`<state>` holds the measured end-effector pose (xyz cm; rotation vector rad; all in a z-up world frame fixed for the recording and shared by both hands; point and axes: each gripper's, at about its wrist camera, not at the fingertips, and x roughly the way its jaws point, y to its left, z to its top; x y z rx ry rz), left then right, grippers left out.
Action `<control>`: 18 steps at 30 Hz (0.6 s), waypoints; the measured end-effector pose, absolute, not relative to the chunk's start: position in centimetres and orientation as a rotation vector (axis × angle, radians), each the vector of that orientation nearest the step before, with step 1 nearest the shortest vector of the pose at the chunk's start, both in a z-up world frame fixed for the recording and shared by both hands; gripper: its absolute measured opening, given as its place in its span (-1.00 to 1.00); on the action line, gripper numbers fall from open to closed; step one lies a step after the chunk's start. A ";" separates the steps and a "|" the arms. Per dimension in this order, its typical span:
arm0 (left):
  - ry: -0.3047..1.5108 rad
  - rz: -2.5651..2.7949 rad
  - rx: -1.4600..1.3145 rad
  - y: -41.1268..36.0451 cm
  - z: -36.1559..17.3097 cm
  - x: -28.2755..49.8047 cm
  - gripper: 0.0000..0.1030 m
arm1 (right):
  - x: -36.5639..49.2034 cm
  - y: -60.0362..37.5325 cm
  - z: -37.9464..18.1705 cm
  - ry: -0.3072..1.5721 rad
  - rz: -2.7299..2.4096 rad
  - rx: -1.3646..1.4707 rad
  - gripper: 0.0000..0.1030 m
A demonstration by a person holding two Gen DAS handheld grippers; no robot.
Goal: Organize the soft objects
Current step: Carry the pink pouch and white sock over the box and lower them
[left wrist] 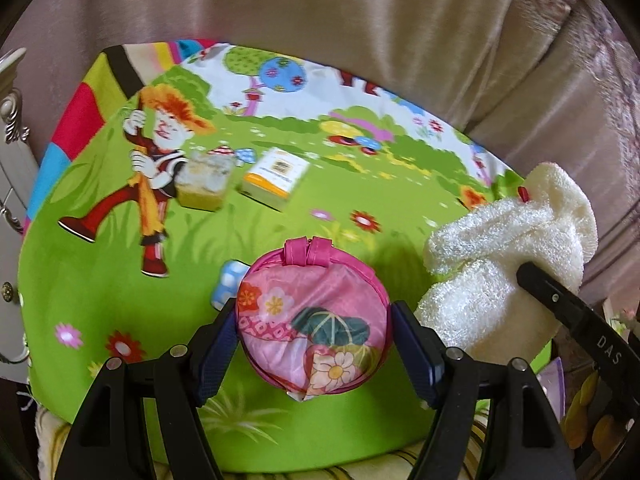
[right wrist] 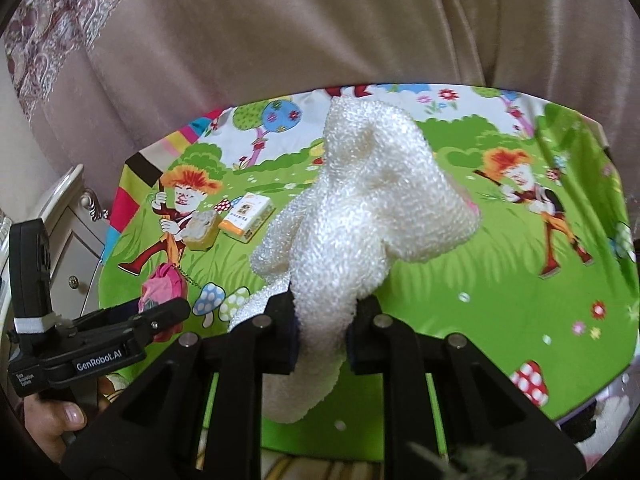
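Note:
A round pink flowered pouch (left wrist: 308,332) sits between the blue pads of my left gripper (left wrist: 314,322), which is shut on its two sides and holds it above the table. The right wrist view shows the same pouch (right wrist: 160,286) hanging at the left gripper (right wrist: 168,312). My right gripper (right wrist: 326,308) is shut on a white fluffy cloth (right wrist: 368,192), which bulges up ahead of the fingers and droops below them. The left wrist view shows this cloth (left wrist: 500,248) to the right of the pouch, with a right finger (left wrist: 560,300) against it.
A bright cartoon tablecloth (left wrist: 100,280) covers the table. On it lie a yellow sponge block (left wrist: 204,182) and a tissue pack (left wrist: 278,178) side by side. A beige curtain (left wrist: 320,8) hangs behind. A white cabinet (left wrist: 12,120) stands at the left. A person's hand (right wrist: 60,424) grips the left handle.

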<state>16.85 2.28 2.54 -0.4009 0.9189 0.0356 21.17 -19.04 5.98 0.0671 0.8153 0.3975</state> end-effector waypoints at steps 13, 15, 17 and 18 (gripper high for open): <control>0.917 -0.129 -0.345 -5.5 4.8 14.4 0.44 | 15.3 -28.0 7.5 0.789 0.230 0.058 -0.59; 0.917 -0.159 -0.330 -7.0 5.2 14.2 0.44 | 14.4 -29.6 7.8 0.782 0.200 0.067 -0.59; 0.919 -0.185 -0.318 -8.3 5.4 13.9 0.44 | 13.6 -31.3 8.0 0.780 0.171 0.076 -0.59; 0.920 -0.200 -0.311 -9.1 5.6 13.8 0.44 | 13.3 -32.1 8.1 0.778 0.160 0.079 -0.59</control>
